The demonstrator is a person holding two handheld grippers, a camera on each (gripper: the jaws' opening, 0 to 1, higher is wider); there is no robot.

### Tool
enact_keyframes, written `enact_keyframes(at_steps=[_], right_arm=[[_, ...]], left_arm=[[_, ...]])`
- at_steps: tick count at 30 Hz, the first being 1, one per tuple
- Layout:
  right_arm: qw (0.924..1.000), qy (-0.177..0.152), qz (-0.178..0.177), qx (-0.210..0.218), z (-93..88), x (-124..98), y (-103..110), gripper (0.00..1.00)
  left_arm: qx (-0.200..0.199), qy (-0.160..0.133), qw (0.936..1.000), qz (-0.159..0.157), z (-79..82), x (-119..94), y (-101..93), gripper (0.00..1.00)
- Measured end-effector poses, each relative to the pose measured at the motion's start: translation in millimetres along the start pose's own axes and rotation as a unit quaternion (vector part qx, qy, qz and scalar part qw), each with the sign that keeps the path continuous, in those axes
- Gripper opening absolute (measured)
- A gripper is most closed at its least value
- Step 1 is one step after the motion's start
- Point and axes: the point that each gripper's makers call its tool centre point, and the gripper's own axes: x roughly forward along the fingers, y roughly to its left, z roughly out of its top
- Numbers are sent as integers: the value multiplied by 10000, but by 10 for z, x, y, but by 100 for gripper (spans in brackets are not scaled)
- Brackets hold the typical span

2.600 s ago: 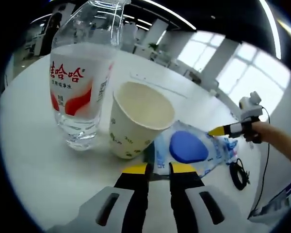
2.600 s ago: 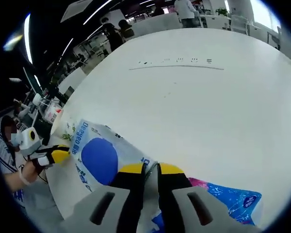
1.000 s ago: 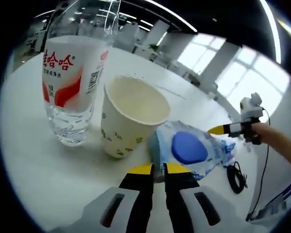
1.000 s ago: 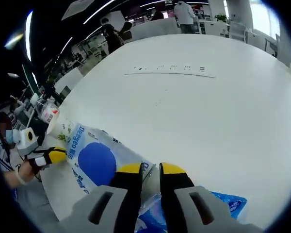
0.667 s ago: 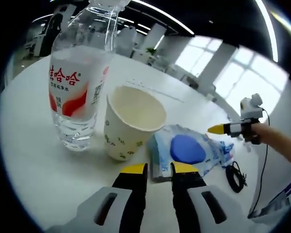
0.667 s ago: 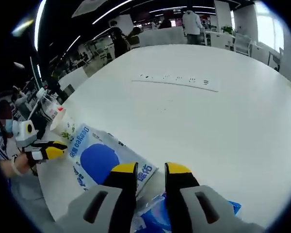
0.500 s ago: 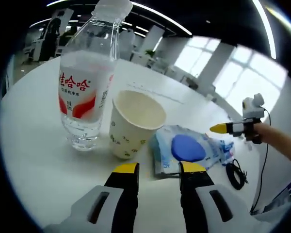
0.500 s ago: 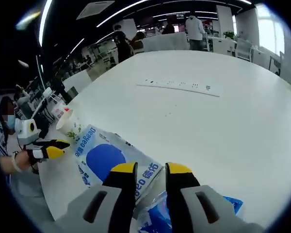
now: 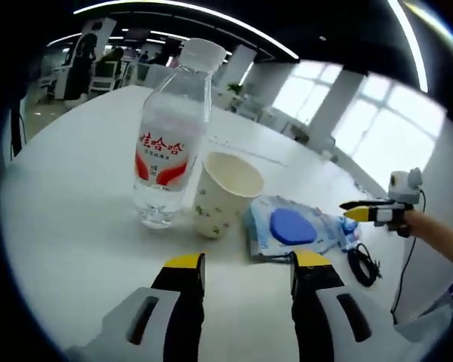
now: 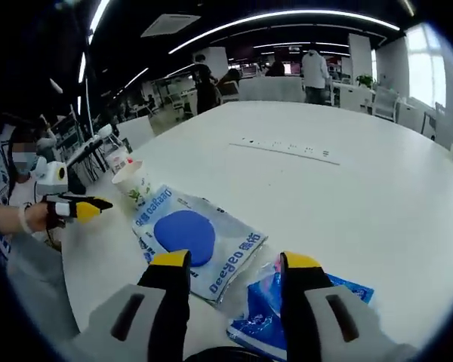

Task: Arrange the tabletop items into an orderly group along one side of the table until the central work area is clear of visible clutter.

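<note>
Now that both hand-held grippers (image 9: 241, 260) (image 10: 230, 260) gape, drawn back | wipes pack (image 9: 291, 226) released beside cup (image 9: 225, 194), bottle (image 9: 170, 139) | apparently grouped

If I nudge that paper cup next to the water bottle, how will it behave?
The paper cup looks empty, so it is probably light and would slide or tip easily. Its thin wall may crush under a firm squeeze. The water bottle close beside it might get bumped.

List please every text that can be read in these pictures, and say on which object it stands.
"哇哈哈": red characters on the water bottle label; the smaller print under them is too blurred.
"Deeyeo": blue word on the wipes pack; the characters beside it are unclear.
Paper cup: green print, unreadable.
</note>
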Motion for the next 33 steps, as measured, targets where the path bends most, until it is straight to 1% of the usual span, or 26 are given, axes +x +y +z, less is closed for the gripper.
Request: enact_keyframes(at_steps=[2,5,8,10,11,13,15,17,19,21,24,25,27,30,32,33], right_arm=[[10000,41,-21,59,-58,-32,-7,49],[9998,-26,-45,198,-112,-118,25,53],[9998,-28,-91,172,-172,-181,20,57],[9998,12,-95,169,-216,-208,13,59],[9998,61,-136,166,-253,-244,6,60],[9997,72,-152,163,-289,-289,16,63],[9997,113,-158,149,-335,-346,30,65],[9997,61,-164,146,-356,-408,43,67],[9997,44,-171,144,-384,-467,90,70],[9996,35,-230,143,-439,-511,118,72],[9991,-66,-247,335,-506,-566,164,75],[9988,-107,-245,416,-532,-594,198,76],[9983,-168,-246,506,-578,-645,245,77],[9982,-175,-285,495,-643,-701,292,80],[9969,-313,-358,627,-662,-760,324,82],[9959,-406,-340,735,-671,-801,363,83]], left_arm=[[24,6,10000,-12,4,-52,-5,45],[110,17,9999,-16,-2,-124,4,49],[121,6,9999,-49,1,-207,25,51],[122,9,9999,-87,3,-243,25,56],[199,-22,9997,-156,21,-276,14,57],[254,-72,9995,-163,45,-339,24,60],[227,-141,9995,-156,70,-393,55,61],[178,-182,9995,-164,80,-427,76,64],[143,-161,9995,-241,70,-460,64,70],[232,-170,9992,-285,67,-499,43,71],[215,-223,9991,-294,77,-539,35,72],[162,-285,9989,-336,90,-550,14,73],[157,-313,9987,-379,87,-570,-18,75],[220,-217,9985,-463,53,-622,-68,77],[294,-220,9980,-518,65,-702,-102,80],[323,-232,9979,-520,70,-737,-106,82]])
